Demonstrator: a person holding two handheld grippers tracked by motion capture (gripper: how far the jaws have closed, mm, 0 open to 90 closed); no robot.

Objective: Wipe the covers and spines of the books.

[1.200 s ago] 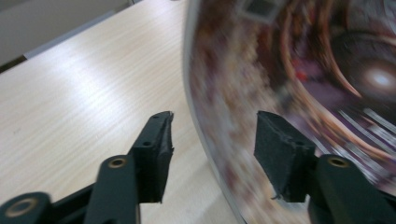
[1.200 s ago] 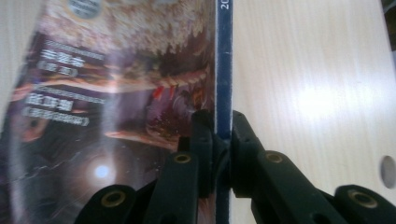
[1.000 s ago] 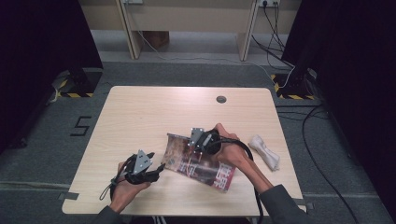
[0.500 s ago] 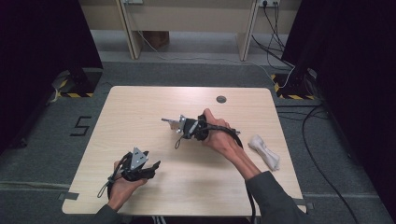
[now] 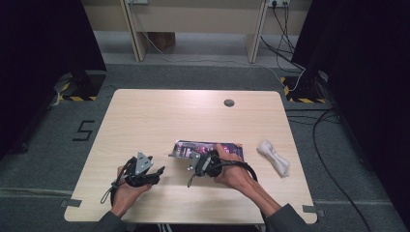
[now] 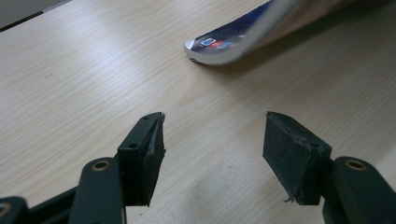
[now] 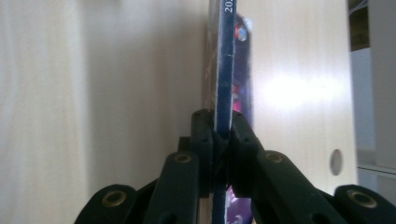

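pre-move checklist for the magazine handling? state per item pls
1. Right gripper grip on the magazine: jaws clamped on its thin edge in the right gripper view. Ok.
2. Left gripper free: jaws open, nothing between them, bare table below. Ok.
3. Magazine flat on the table: the corner in the left gripper view curls up off the wood. Not ok.
4. Gap between the two grippers: apart in the high view, left gripper short of the magazine. Ok.
5. White cloth out of the way: lies right of the magazine, apart from it. Ok.
6. Depth of the right jaws' bite on the pages: cannot tell.
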